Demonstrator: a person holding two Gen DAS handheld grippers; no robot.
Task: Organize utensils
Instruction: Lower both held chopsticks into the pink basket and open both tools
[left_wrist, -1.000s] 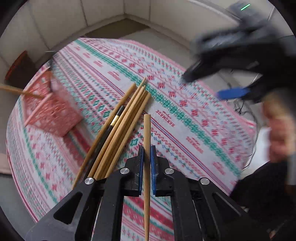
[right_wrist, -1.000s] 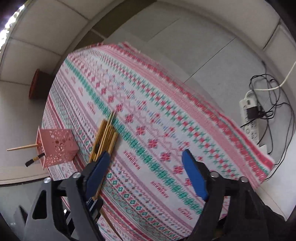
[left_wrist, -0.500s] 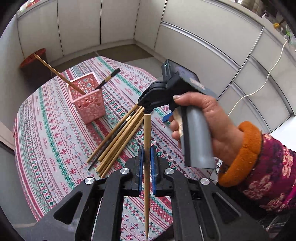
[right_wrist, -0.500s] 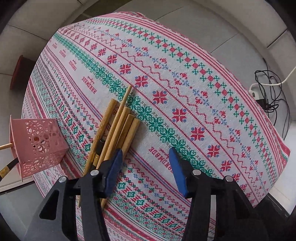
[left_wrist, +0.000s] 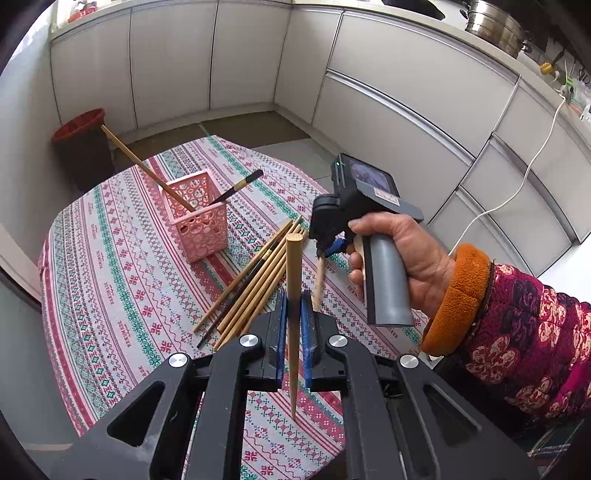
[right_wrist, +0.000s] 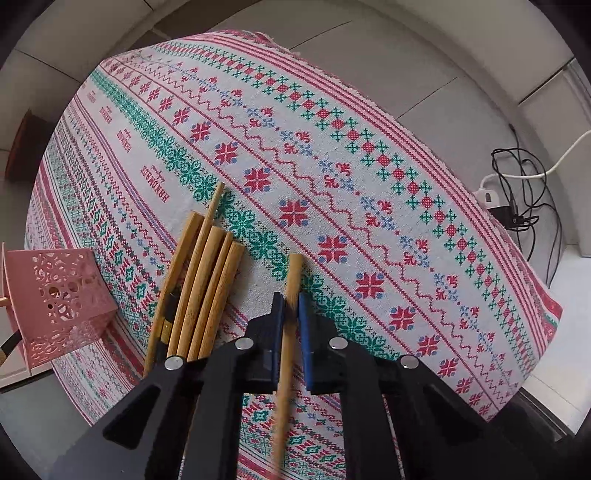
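Beside the chopstick pile (right_wrist: 199, 291), bare tablecloth (right_wrist: 369, 177) rightward.

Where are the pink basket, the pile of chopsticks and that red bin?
Pink basket (left_wrist: 205, 230), left wrist view, on its front wall.
Pile of chopsticks (right_wrist: 201, 291), right wrist view, on the middle stick.
Red bin (left_wrist: 79, 123), left wrist view, on its rim.

Both grippers are black with triangular cut-outs, silver round screws at the pivots and blue pads on the fingers. The right gripper (left_wrist: 320, 254) has a grey handle, a black body, a small screen and a green light. The hand (left_wrist: 402, 254) wears an orange cuff under a magenta floral sleeve (left_wrist: 532, 332).
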